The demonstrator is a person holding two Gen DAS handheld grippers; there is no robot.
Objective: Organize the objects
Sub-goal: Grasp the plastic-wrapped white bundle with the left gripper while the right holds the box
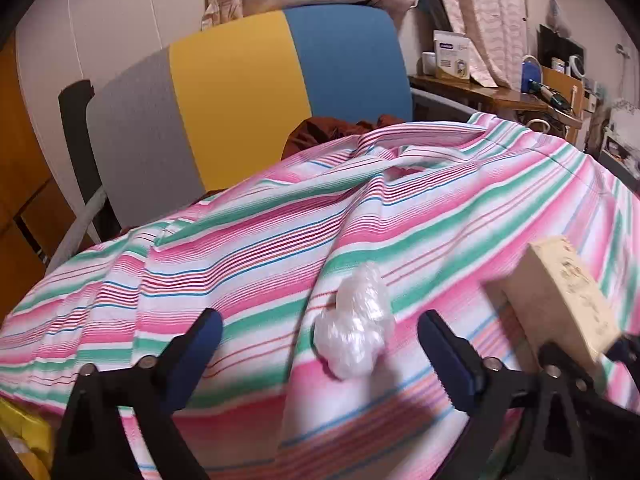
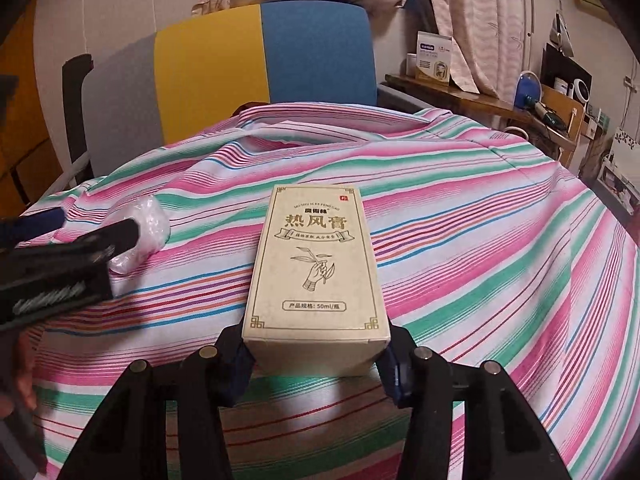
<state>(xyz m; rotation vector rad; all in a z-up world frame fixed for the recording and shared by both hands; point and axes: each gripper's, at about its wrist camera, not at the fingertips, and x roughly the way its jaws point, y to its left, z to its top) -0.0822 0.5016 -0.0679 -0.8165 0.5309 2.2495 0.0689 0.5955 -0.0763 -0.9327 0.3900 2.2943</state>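
Sorting small items on a pink-and-green striped cloth

A cream cardboard box is clamped by the right gripper; left of the box, the left gripper is spread around crumpled clear plastic, seemingly for pickup.

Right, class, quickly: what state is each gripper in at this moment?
Left gripper: open, fingers either side of the crumpled plastic wrap.
Right gripper: closed on the box.

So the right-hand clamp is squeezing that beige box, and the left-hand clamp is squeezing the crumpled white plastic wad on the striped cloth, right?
Not quite. The left gripper stands open around the crumpled plastic wad, not squeezing it, as the left wrist view shows. The right gripper does clamp the beige box over the striped cloth.
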